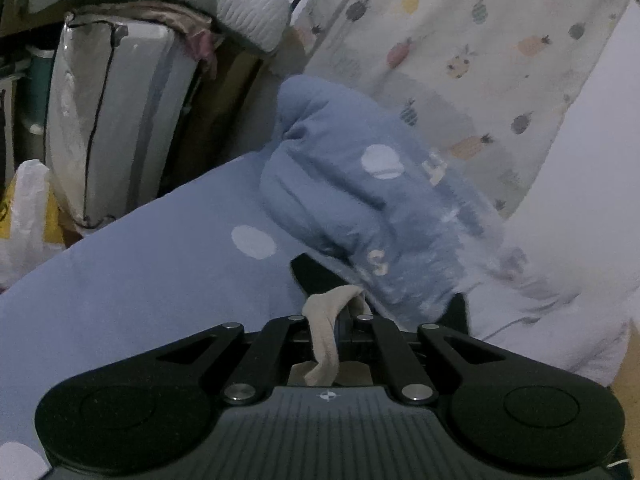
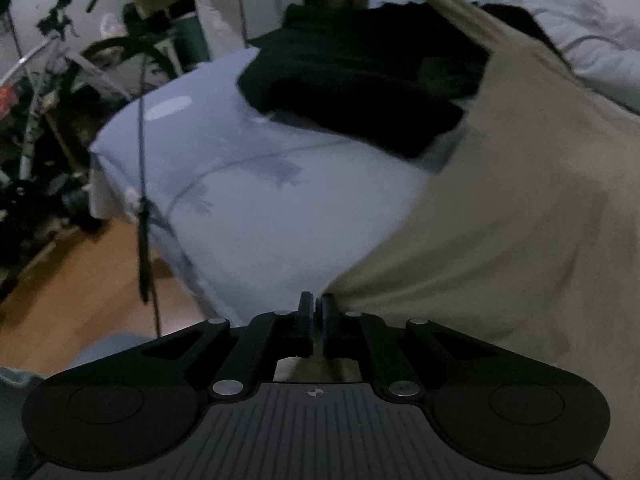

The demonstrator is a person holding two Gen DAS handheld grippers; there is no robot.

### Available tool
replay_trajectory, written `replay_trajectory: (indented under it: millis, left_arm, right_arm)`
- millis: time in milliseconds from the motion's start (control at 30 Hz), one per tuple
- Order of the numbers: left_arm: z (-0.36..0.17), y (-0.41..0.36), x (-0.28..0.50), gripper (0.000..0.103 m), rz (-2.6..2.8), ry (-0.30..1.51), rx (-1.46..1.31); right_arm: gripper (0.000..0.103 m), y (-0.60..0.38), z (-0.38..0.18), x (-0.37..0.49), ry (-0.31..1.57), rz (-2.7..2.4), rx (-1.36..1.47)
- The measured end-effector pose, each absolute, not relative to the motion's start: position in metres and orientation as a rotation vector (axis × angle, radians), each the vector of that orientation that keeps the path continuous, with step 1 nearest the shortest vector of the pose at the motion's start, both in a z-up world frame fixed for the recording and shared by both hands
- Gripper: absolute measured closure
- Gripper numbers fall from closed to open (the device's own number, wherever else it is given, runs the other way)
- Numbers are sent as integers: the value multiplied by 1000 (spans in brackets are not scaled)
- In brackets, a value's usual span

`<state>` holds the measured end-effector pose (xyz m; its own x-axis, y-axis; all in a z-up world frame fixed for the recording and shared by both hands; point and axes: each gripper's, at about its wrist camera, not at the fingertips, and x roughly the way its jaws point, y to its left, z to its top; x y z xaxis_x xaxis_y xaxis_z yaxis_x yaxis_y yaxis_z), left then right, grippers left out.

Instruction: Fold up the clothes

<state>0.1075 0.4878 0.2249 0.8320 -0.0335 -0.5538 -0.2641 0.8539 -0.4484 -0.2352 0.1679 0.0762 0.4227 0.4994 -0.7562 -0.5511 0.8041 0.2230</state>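
The bed [image 2: 256, 184] serves as the reference: it carries a pale blue cover with white dots and faint leaf prints. The right gripper [image 2: 316, 312] sits over the near edge of the bed with its jaws closed together, pinching the edge of a beige garment [image 2: 520, 220]. From the grip point this garment spreads up and to the right across the bed, with a taut band running toward the far end. A folded black garment [image 2: 360, 76] lies further up the bed, its right edge tucked behind the beige cloth. Left of the bed, wood flooring [image 2: 80, 280] and a bicycle [image 2: 60, 60] are visible — details there are blurred. In the left wrist view, the left gripper [image 1: 344, 308] is closed on a narrow strip of the same beige fabric, which loops back over the gripper body. Just beyond its fingers, a bunched blue quilt [image 1: 360, 192] with white dots lies on the bed — its near side is motion-blurred. Behind the quilt hangs a white cloth with pineapple prints [image 1: 480, 52]. Left of the bed stands a clear zipped storage bag [image 1: 112, 120].
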Motion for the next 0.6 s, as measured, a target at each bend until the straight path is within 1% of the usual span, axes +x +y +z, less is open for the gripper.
replay_trajectory:
  millis: [133, 167, 267, 300, 367, 433, 467, 500, 533, 567, 600]
  left_arm:
    - [185, 508, 123, 96, 174, 709, -533]
    - [172, 514, 124, 96, 196, 747, -532]
    - [142, 533, 118, 94, 251, 814, -550]
    - [136, 540, 114, 90, 254, 810, -573]
    - [133, 553, 103, 89, 250, 769, -607]
    - [138, 563, 92, 89, 257, 714, -603]
    - [142, 569, 88, 79, 261, 684, -602]
    - [148, 574, 81, 49, 301, 644, -592]
    - [154, 579, 72, 31, 376, 594, -573]
    - [160, 585, 62, 10, 439, 534, -560]
    - [164, 592, 53, 7, 472, 486, -559]
  right_arm:
    - [97, 176, 76, -227, 940, 682, -83]
    - [94, 176, 75, -226, 950, 687, -83]
    - [94, 175, 75, -227, 976, 724, -70]
    - [94, 175, 76, -228, 980, 736, -69]
    - [94, 175, 79, -232, 980, 756, -69]
    - [89, 176, 83, -233, 976, 777, -56]
    - [86, 174, 84, -234, 977, 784, -48]
    - [85, 172, 85, -234, 979, 790, -36]
    - [84, 171, 86, -234, 980, 795, -21]
    - [84, 170, 87, -233, 982, 797, -6]
    - [83, 169, 88, -232, 982, 795, 1]
